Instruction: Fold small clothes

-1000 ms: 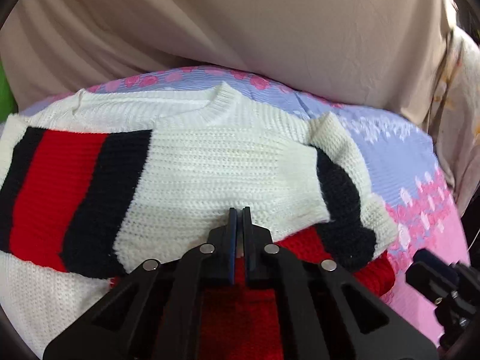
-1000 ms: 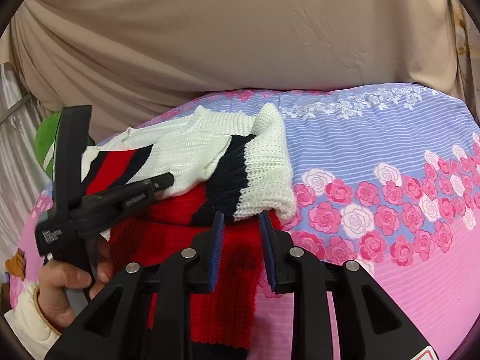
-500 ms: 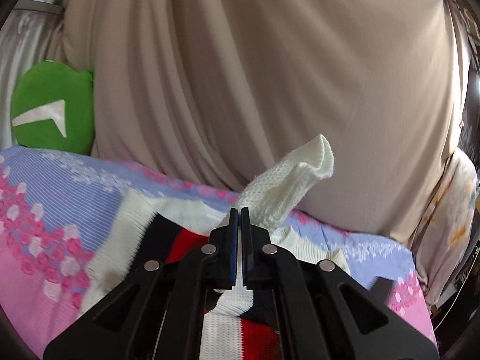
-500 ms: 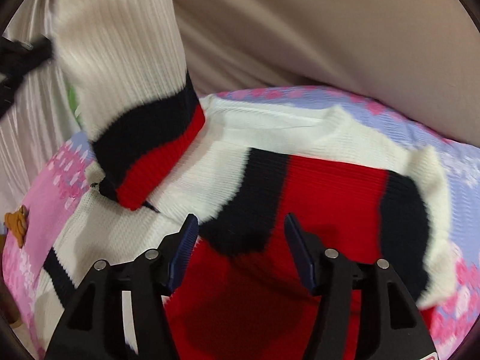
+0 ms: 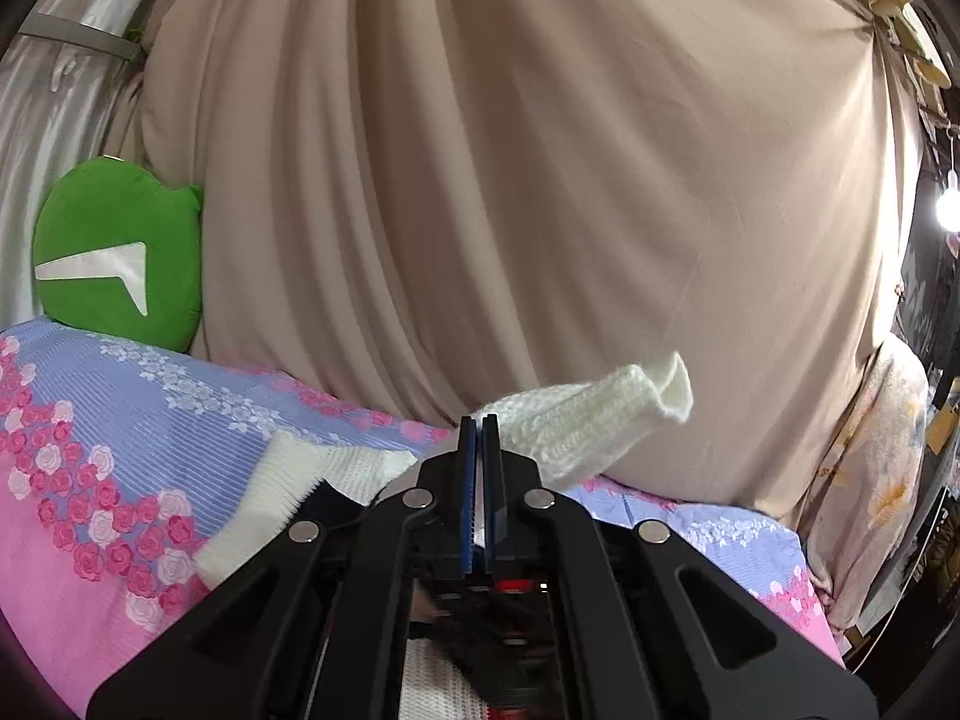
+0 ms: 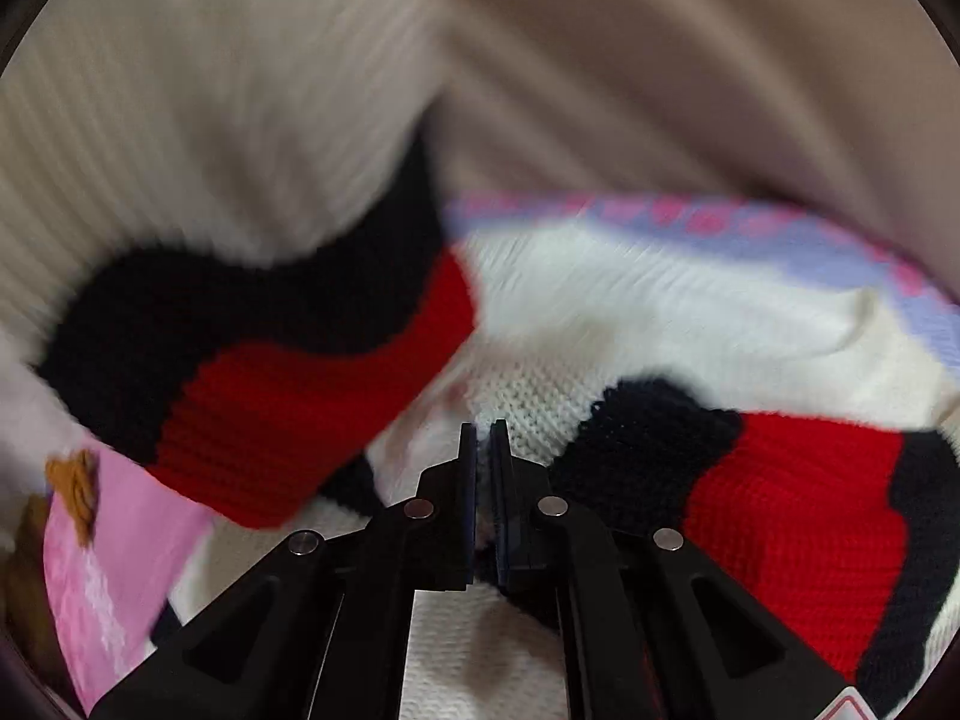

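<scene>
Sweater (image 6: 690,312) lies on the flowered bed (image 5: 120,420); your left tool (image 5: 478,480) is clamped on its white sleeve (image 5: 588,420), lifted above the bed, and your right tool (image 6: 485,480) has closed over the sweater's body.

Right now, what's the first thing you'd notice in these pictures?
The striped sweater, white with bold red and black bands, spread over the flowery pink and blue bedsheet. One white sleeve sticks up in the air, pinched in the left tongs, in front of the big beige curtain. At the far left, a bright green cushion leans at the back of the bed.
</scene>
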Tool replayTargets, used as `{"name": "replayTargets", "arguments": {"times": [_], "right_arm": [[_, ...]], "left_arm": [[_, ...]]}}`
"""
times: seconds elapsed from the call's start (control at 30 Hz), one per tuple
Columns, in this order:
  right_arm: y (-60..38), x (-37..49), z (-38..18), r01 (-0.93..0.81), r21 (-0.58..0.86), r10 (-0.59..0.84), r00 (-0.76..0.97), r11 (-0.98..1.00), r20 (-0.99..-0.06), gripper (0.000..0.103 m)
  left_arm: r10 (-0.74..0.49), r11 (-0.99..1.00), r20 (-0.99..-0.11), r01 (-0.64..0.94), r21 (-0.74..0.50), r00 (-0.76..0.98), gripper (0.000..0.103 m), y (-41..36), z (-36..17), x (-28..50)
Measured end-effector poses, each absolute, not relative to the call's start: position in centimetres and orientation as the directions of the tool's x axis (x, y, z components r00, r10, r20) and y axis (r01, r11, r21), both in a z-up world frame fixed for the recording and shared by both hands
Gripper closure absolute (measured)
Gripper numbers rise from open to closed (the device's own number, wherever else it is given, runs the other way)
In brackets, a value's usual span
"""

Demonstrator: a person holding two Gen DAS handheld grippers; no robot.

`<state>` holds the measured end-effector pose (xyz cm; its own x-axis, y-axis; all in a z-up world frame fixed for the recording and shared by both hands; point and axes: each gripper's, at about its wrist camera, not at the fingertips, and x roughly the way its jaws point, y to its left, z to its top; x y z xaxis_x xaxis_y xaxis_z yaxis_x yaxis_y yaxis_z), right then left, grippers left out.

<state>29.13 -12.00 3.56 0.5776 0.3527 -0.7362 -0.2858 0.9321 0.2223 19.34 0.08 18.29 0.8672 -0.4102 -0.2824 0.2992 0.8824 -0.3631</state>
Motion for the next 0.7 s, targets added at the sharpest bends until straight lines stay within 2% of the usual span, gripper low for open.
{"name": "replayTargets", "arguments": {"times": [0.03,0.07,0.2,0.23,0.33,0.43,0.57,0.6,0.67,0.7], "right_arm": [[-11.3,29.6,2.3,-0.287,0.201,0.332,0.545,0.937,-0.769,0.095],[-11.4,29.2,2.1,-0.289,0.182,0.32,0.563,0.94,-0.762,0.093],[-18.0,25.1,4.9,-0.254,0.309,0.399,0.626,0.917,-0.67,0.084],[-20.5,23.6,5.7,-0.221,0.303,0.37,0.667,0.927,-0.647,0.075],[-30.8,20.2,7.5,-0.001,0.306,0.192,0.781,0.952,-0.595,0.065],[-36.9,20.4,7.1,0.142,0.293,0.081,0.769,0.945,-0.634,0.063],[-38.4,22.9,3.3,0.149,0.297,0.131,0.655,0.943,-0.745,0.057],[-38.1,23.5,2.3,0.146,0.277,0.129,0.624,0.95,-0.771,0.059],[-37.3,24.0,2.5,0.138,0.235,0.09,0.656,0.962,-0.75,0.089],[-37.9,23.5,3.5,0.143,0.262,0.091,0.697,0.954,-0.711,0.089]], "left_arm": [[-0.418,0.881,-0.295,0.304,-0.363,0.86,0.103,-0.6,18.0,19.5],[-0.426,0.88,-0.312,0.308,-0.362,0.849,0.103,-1.4,17.6,19.9],[-0.44,0.88,-0.356,0.318,-0.353,0.825,0.102,-3.8,16.1,20.6],[-0.446,0.878,-0.361,0.322,-0.353,0.819,0.102,-4.2,15.8,20.6],[-0.459,0.874,-0.378,0.335,-0.351,0.804,0.103,-5.6,14.8,20.9],[-0.473,0.866,-0.394,0.334,-0.371,0.788,0.103,-6.9,13.8,21.3],[-0.463,0.872,-0.407,0.323,-0.367,0.788,0.102,-8.5,13.0,21.5],[-0.462,0.872,-0.408,0.322,-0.368,0.787,0.102,-8.7,12.9,21.6],[-0.452,0.877,-0.411,0.31,-0.367,0.791,0.102,-9.2,12.7,21.7],[-0.451,0.877,-0.411,0.308,-0.369,0.792,0.102,-9.3,12.6,21.8]]}}
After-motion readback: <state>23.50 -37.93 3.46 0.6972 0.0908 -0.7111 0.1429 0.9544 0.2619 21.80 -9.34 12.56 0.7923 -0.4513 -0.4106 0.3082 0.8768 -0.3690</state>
